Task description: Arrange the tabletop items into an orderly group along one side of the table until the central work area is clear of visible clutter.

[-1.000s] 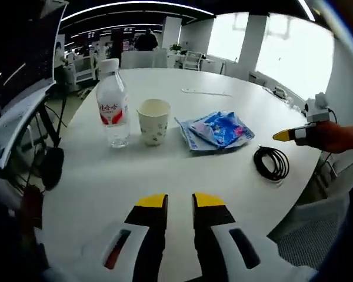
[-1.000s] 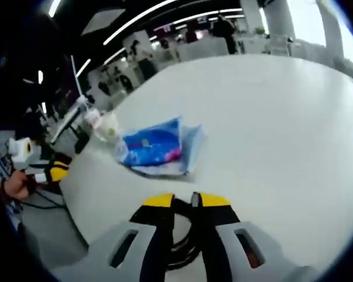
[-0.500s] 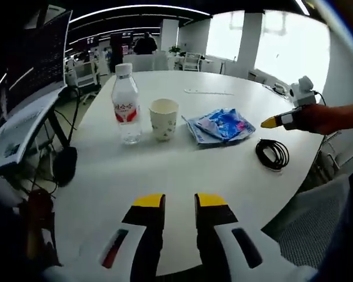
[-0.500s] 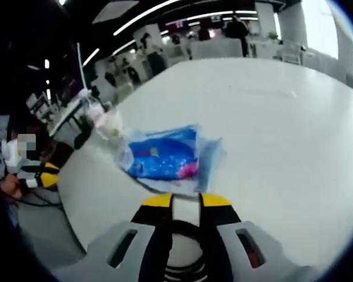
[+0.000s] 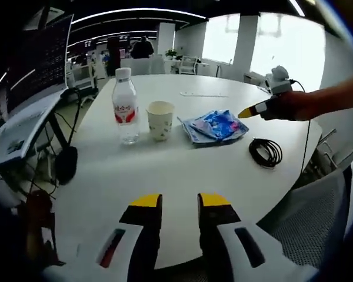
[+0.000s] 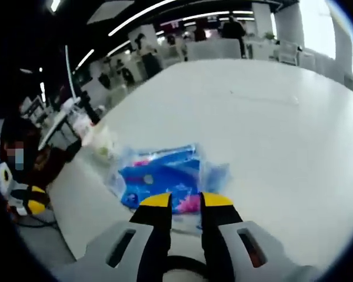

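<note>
White round table (image 5: pixel 182 176), items lined up along it. Landmark = blue snack bag (image 5: pixel 216 126), also (image 6: pixel 165 176). In the left gripper view: paper cup (image 5: pixel 160 120) just beside the bag on its left, water bottle (image 5: pixel 125 106) on the far side of the cup from the bag, upright, red label. Coiled black cable (image 5: pixel 265 152) near the bag on its lower right, lying flat on the table, apart from the bag.

Left gripper (image 5: pixel 179 202): yellow-tipped jaws a small gap apart, nothing between them, hovering over the near table edge, well apart from the bag. Barely changed since 0.5 s ago, only a slight camera shift back.

Right gripper (image 6: pixel 179 201): jaws slightly parted, empty, tips right over the near edge of the bag; cannot tell if touching. In the left gripper view it shows as a yellow tip (image 5: pixel 256 110) held by a hand (image 5: pixel 288 106), just beside the bag's right edge. Change: 1 s ago it sat above the cable, further from the bag; it has moved forward, cable has dropped to a sliver at the bottom of the right gripper view, and the bag is larger and closer to the jaws.

Bottle and cup are blurred in the right gripper view, beyond the bag's left.
</note>
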Demonstrator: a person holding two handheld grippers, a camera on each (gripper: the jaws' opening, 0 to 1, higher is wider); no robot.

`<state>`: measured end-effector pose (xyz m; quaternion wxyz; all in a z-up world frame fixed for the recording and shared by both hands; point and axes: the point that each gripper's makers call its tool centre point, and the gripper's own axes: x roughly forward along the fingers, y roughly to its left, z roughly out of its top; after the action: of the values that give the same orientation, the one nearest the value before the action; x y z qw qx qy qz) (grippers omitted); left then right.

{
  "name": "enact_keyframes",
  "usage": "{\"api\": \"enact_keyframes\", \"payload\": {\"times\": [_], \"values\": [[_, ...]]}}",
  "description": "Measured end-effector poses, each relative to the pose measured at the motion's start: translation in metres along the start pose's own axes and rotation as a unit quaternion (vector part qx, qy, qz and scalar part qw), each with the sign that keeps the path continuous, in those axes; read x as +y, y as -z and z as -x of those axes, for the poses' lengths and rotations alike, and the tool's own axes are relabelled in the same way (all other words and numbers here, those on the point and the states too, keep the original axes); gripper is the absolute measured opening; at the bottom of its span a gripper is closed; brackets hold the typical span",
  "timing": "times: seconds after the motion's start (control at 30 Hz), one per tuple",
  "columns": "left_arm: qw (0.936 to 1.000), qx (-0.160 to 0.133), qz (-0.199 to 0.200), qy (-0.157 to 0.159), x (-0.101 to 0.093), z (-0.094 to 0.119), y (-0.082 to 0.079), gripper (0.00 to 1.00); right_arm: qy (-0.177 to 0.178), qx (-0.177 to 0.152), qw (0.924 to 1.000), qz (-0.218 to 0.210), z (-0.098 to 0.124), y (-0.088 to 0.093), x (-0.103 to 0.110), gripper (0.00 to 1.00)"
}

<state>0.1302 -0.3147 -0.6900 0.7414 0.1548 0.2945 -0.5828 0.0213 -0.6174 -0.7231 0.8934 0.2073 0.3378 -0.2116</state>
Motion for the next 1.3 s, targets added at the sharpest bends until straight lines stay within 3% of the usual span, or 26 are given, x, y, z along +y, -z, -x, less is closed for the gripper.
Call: {"api": "enact_keyframes", "payload": {"times": [0.23, 0.53, 0.67, 0.77, 0.93, 1.03, 1.3], "values": [[0.9999, -0.005, 0.007, -0.010, 0.001, 0.004, 0.001, 0.25, 0.023, 0.001, 0.9997, -0.009, -0.010, -0.006, -0.012, 0.17], [0.9998, -0.003, 0.011, -0.017, 0.006, 0.005, 0.004, 0.26, 0.016, 0.010, 0.9998, -0.005, -0.023, -0.007, -0.011, 0.16], [0.9998, -0.006, 0.000, -0.021, 0.005, 0.004, 0.004, 0.24, 0.022, 0.037, 0.9991, 0.004, -0.028, 0.004, -0.013, 0.11], [0.9995, -0.006, -0.011, -0.029, 0.006, 0.005, 0.004, 0.24, 0.026, 0.045, 0.9986, 0.006, -0.029, 0.010, -0.016, 0.02], [0.9991, -0.005, -0.022, -0.036, 0.007, 0.004, 0.005, 0.23, 0.014, 0.041, 0.9990, 0.002, -0.024, 0.009, -0.009, 0.00], [0.9972, 0.004, -0.042, -0.062, 0.013, 0.003, 0.006, 0.23, 0.011, 0.040, 0.9992, 0.001, -0.025, 0.009, -0.010, 0.00], [0.9973, 0.002, -0.045, -0.058, 0.011, 0.004, 0.006, 0.26, -0.002, 0.021, 0.9997, -0.013, -0.014, 0.013, 0.002, 0.00]]}}
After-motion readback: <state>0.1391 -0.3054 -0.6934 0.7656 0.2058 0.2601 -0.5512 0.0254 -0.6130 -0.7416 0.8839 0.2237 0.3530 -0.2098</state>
